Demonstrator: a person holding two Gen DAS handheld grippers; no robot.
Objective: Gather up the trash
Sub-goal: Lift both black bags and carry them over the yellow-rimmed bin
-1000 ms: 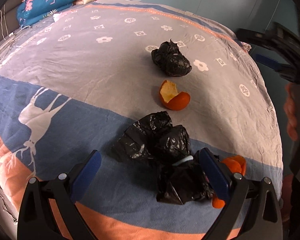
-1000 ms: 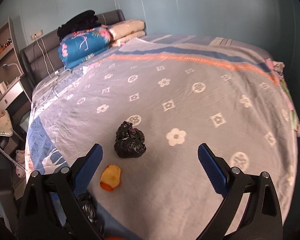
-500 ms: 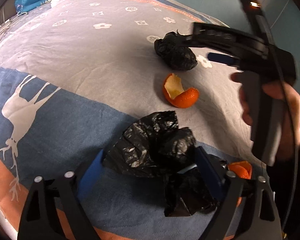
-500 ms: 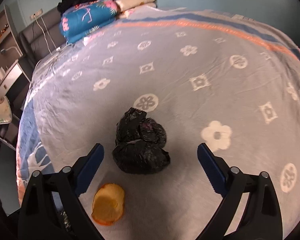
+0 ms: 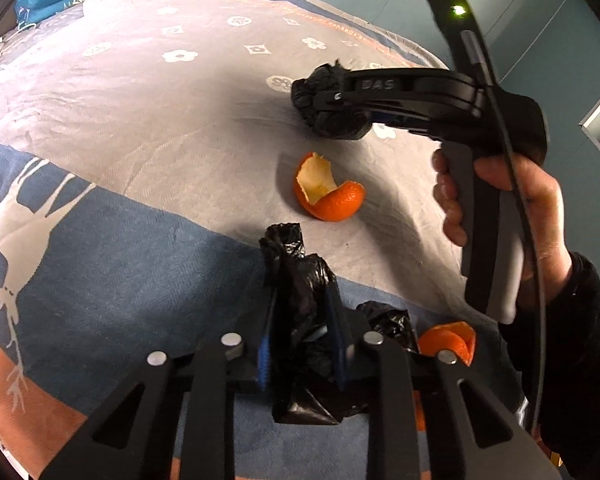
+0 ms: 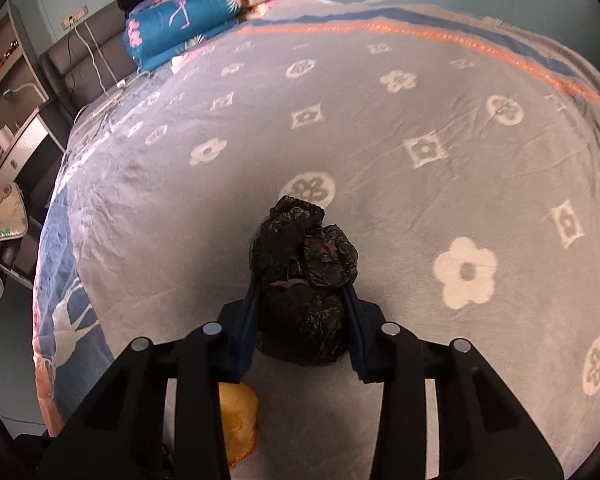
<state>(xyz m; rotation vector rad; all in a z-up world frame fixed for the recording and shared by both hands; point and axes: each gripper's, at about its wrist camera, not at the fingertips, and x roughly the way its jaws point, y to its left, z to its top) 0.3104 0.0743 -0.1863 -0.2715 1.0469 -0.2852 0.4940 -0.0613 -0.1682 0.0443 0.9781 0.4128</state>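
At the bottom centre of the left wrist view, a crumpled black bag [image 5: 300,304] is pinched between the blue pads of the left gripper [image 5: 302,336], on the blue band of the bed cover [image 5: 132,264]. Just to its lower right an orange peel piece [image 5: 448,340] is seen, partly hidden behind the gripper frame. Further up, in the middle of the frame, a curled orange peel [image 5: 328,196] lies alone on the grey cloth. Beyond it, at upper right, a knotted black bag [image 6: 304,280] is clamped by the right gripper [image 6: 304,312], which is carried by a hand [image 5: 536,200] in a dark sleeve. In the right wrist view the curled peel is half covered by the gripper's left finger at the bottom. At the far upper left a folded blue quilt [image 6: 180,24] and pillows are stacked by the headboard.

Both grippers' jaws have just been closing: a second ago they were spread wide, the left with the bag only between them, the right still above the knotted bag and well short of it.
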